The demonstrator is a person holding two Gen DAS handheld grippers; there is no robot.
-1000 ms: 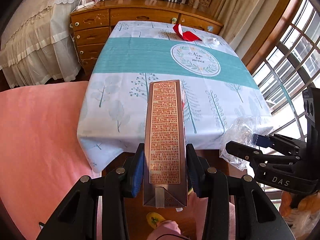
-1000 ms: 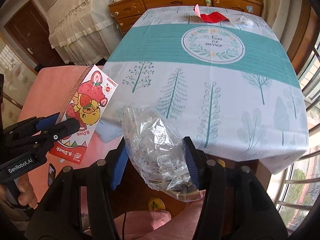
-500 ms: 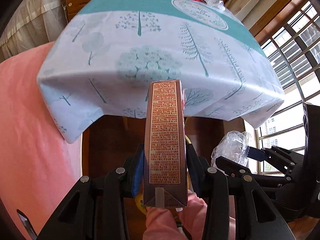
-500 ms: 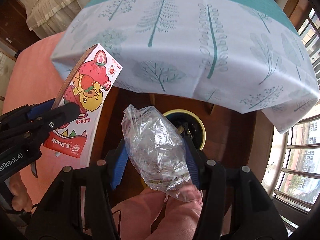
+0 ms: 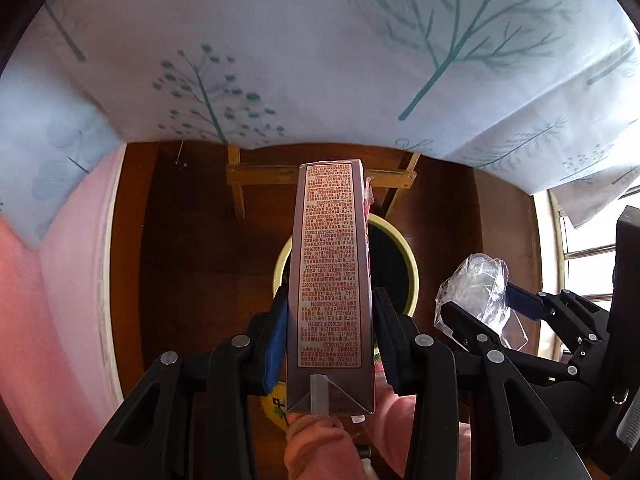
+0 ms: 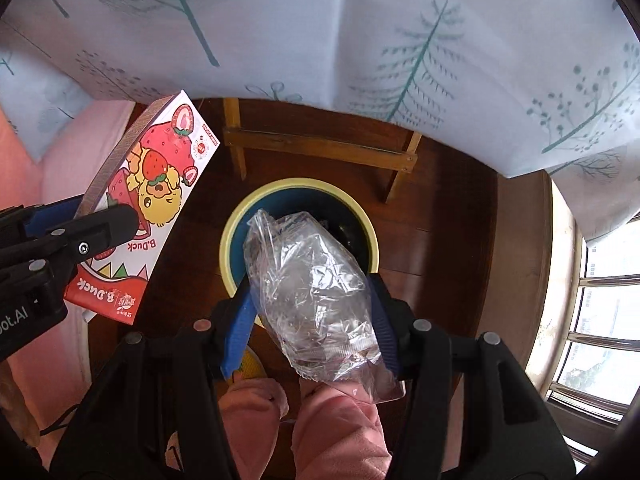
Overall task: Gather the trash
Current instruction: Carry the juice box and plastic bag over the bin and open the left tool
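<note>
B.Duck strawberry carton (image 6: 148,208): narrow side printed with text too small to read, base cut off by left gripper (image 5: 330,344), clamped on it. Crumpled clear plastic bag (image 6: 316,296): contents indistinct, pinched in right gripper (image 6: 316,328). Both above yellow-rimmed bin (image 6: 236,220), interior dark, under tree-print tablecloth (image 6: 320,40).

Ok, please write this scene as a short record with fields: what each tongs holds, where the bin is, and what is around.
left tongs: shut on tall red-and-white strawberry snack box
right tongs: shut on crumpled clear plastic bag
bin: round yellow-rimmed trash bin, on the brown wooden floor, below both tongs
above: pale tree-print tablecloth hanging over the table edge
state: nothing released yet
</note>
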